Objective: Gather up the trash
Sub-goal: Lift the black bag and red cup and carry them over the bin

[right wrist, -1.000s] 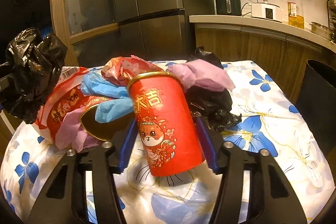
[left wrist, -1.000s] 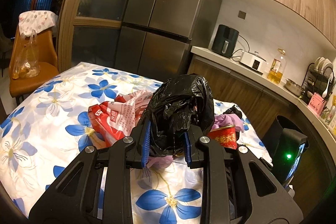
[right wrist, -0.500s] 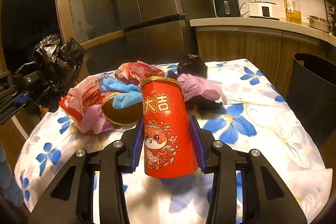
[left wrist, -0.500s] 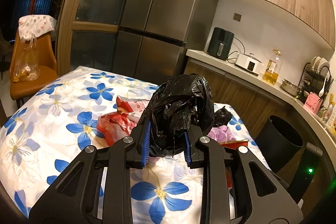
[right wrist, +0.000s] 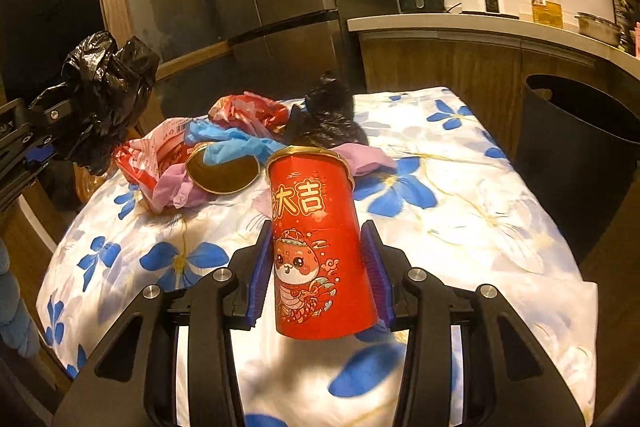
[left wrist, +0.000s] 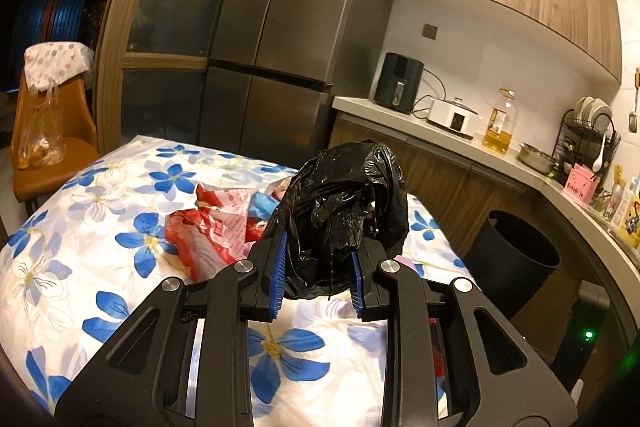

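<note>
A crumpled black plastic bag [left wrist: 344, 211] is being pinched in the left claw [left wrist: 318, 277]. A red cardboard tube with gold rim [right wrist: 316, 247] is being gripped, tilted, in the right claw [right wrist: 318, 277], above the flowered desk [right wrist: 480, 227]. Ahead, mixed wrappers [right wrist: 224, 147] are being left piled; rightward, past the desk edge, a black bin [right wrist: 576, 131] is being shown open.

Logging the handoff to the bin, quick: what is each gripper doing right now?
Left gripper: closed on the crumpled black plastic bag, held above the table.
Right gripper: closed on the red canister, lifted clear of the tablecloth.
</note>
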Available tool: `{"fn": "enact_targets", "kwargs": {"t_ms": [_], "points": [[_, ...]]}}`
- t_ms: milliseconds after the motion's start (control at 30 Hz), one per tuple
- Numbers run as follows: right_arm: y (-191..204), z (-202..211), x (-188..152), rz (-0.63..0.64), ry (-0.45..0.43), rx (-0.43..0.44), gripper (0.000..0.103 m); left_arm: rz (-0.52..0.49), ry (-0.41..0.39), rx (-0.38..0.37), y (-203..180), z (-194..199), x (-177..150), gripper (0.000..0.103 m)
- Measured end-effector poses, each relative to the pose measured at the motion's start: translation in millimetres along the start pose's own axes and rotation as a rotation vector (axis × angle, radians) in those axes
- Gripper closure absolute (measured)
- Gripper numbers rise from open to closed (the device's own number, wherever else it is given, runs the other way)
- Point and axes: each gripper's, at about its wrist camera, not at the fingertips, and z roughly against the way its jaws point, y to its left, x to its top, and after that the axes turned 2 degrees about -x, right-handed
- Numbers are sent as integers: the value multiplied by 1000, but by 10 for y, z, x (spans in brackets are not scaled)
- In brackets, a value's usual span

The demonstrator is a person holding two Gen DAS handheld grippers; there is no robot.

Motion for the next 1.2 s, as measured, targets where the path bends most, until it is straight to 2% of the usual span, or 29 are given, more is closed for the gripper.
{"fn": "enact_targets", "kwargs": {"t_ms": [500, 667, 1000, 1200], "points": [[-447, 496, 263, -85, -142, -80, 60, -63, 19, -70, -468, -103, -21, 78], [-702, 646, 438, -116, -206, -137, 60, -94, 21, -132, -759, -239, 27, 78], [-1371, 847, 857, -177, -343, -324, 60, -179, 3, -295, -1653, -669, 184, 78], [-1724, 893, 1035, -201, -386, -387, 60, -207, 9, -377, -2195, -966, 221, 78]]}}
